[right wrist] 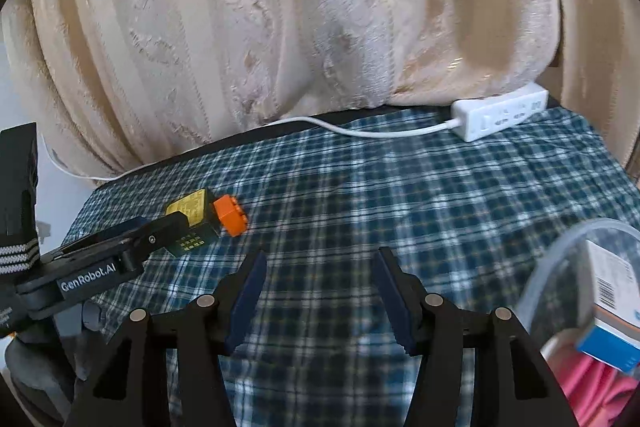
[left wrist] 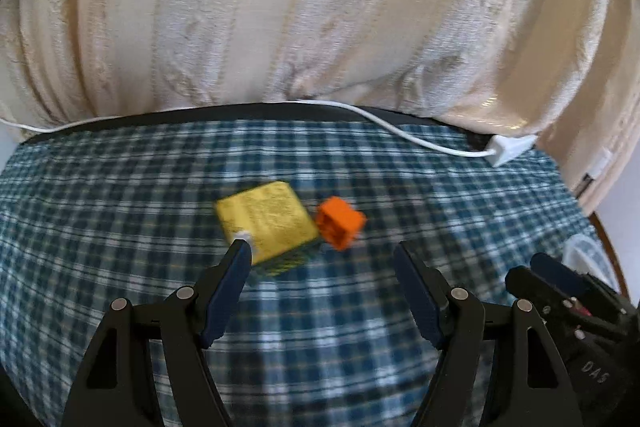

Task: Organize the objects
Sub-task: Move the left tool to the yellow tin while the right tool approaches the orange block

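A yellow box (left wrist: 266, 221) and an orange block (left wrist: 340, 223) sit touching on the plaid cloth (left wrist: 120, 195), apparently just ahead of the left gripper (left wrist: 322, 253), whose jaws stand apart and empty like those of the right gripper (right wrist: 322, 259), beside a clear container (right wrist: 560, 267).

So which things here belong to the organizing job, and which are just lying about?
Job:
yellow box
orange block, touching the box
clear bin, already holding a blue-and-white carton
left gripper and right gripper, both empty

Lying about:
power strip and its cable
curtain
plaid cloth
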Available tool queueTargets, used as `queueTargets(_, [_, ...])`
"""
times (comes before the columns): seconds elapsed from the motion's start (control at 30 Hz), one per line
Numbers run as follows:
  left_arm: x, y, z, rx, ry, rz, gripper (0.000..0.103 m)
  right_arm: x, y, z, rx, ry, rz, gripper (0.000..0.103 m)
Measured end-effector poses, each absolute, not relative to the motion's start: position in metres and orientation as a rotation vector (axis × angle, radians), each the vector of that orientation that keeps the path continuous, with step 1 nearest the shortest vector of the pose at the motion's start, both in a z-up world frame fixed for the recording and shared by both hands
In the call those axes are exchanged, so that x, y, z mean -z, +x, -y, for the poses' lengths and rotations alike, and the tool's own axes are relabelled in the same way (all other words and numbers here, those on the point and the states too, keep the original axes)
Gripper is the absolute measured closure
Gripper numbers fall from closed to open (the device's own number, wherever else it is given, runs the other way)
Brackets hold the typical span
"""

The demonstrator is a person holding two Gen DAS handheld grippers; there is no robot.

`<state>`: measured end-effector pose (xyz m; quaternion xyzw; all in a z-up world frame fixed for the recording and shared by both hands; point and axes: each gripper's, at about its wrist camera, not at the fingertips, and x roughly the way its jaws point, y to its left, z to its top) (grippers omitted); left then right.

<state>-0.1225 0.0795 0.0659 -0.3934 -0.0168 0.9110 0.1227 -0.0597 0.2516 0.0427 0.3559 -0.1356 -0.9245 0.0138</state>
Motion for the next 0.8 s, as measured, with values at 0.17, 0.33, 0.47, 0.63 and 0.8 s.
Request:
queueTargets(0.17, [-0.060, -0.129, -0.058, -2.694, -1.168, 0.085, 0.028, -0.036, -0.084, -0.236, 2.809, 1.117, 0.397, 0.044])
queueTargets(0.33, [-0.056, -0.136, -0.040, -2.715, -1.191, 0.138, 0.028, -0.031, -0.104, -0.221, 2.773, 1.120, 0.360, 0.044])
queueTargets(0.47, [-0.053, -0.141, -0.030, -2.724, -1.211, 0.167, 0.028, -0.025, -0.121, -0.211, 2.738, 1.139, 0.344, 0.044])
queueTargets(0.63, [-0.052, -0.145, -0.019, -2.734, -1.224, 0.201, 0.028, -0.018, -0.139, -0.203, 2.677, 1.166, 0.354, 0.044])
queueTargets(0.8, [-0.050, -0.148, -0.015, -2.739, -1.242, 0.223, 0.028, -0.012, -0.152, -0.191, 2.649, 1.187, 0.303, 0.044])
